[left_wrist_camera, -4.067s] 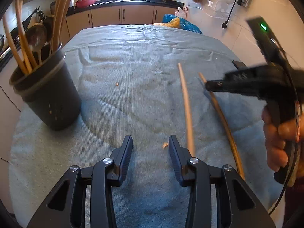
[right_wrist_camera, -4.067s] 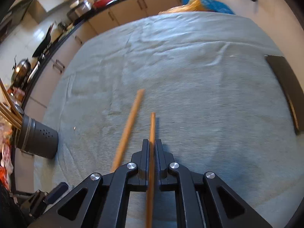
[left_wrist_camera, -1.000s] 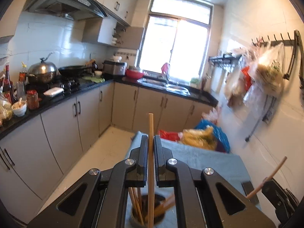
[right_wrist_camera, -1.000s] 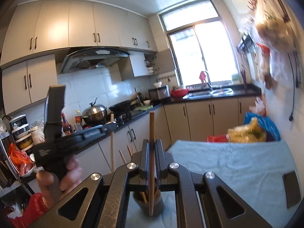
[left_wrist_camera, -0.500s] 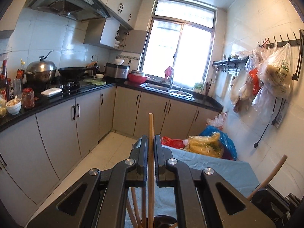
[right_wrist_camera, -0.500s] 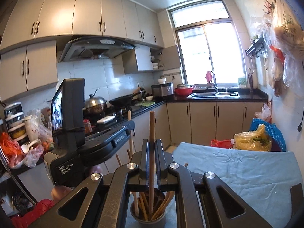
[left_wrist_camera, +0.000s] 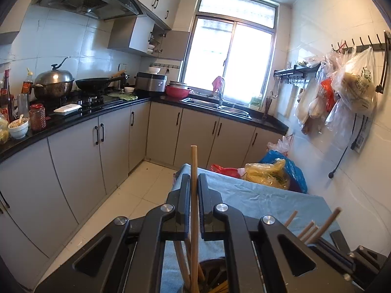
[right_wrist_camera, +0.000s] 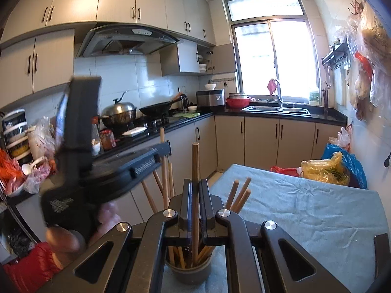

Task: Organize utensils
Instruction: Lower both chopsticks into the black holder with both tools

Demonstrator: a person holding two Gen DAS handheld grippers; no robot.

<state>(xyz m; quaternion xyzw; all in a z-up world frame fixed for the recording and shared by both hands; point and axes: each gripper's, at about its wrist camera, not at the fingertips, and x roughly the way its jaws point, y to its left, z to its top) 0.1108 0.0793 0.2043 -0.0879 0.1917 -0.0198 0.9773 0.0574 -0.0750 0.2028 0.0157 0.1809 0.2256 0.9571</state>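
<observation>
My left gripper is shut on an upright wooden stick. Its lower end reaches into the dark utensil holder just below the fingers. My right gripper is shut on a second upright wooden stick, which dips into the same dark grey holder. Several wooden utensils stand in that holder. In the right wrist view the left gripper comes in from the left, held by a hand. The holder stands on the blue-clothed table.
Yellow and blue plastic bags lie beyond the table's far end. A black flat object sits at the table's right edge. Kitchen cabinets and a black counter run along the left, with open floor between them and the table.
Both grippers have sunk toward the holder with their sticks still clamped. The right one has also shifted sideways, and the left gripper now looms closer in its view.
</observation>
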